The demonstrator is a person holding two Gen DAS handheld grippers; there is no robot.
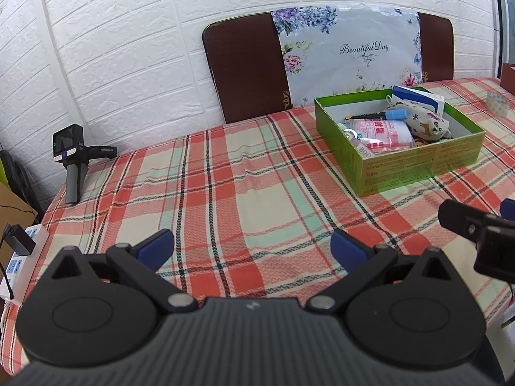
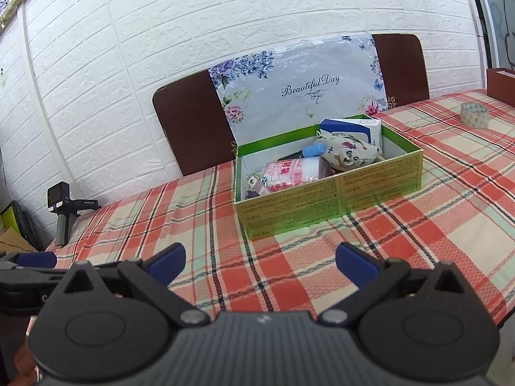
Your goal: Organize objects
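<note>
A green box (image 1: pixel 418 164) (image 2: pixel 322 206) stands on the plaid tablecloth (image 1: pixel 225 193) (image 2: pixel 434 218). It holds a pink-and-white packet (image 1: pixel 383 133) (image 2: pixel 289 170), a floral cloth pouch (image 1: pixel 425 122) (image 2: pixel 351 151), a blue-capped tube (image 1: pixel 396 114) (image 2: pixel 313 151) and a blue-and-white carton (image 1: pixel 418 96) (image 2: pixel 354 127). My left gripper (image 1: pixel 252 246) is open and empty, low over the cloth, left of and nearer than the box. My right gripper (image 2: pixel 260 257) is open and empty in front of the box. The right gripper shows at the left wrist view's right edge (image 1: pixel 476 225).
A roll of patterned tape (image 2: pixel 474 115) (image 1: pixel 497 103) lies on the cloth at the far right. A brown box (image 2: pixel 500 85) stands behind it. A camera on a handle (image 1: pixel 72 160) (image 2: pixel 62 206) stands at the far left. A floral board (image 1: pixel 347 54) leans on the wall. A power strip (image 1: pixel 19 257) hangs at the left edge.
</note>
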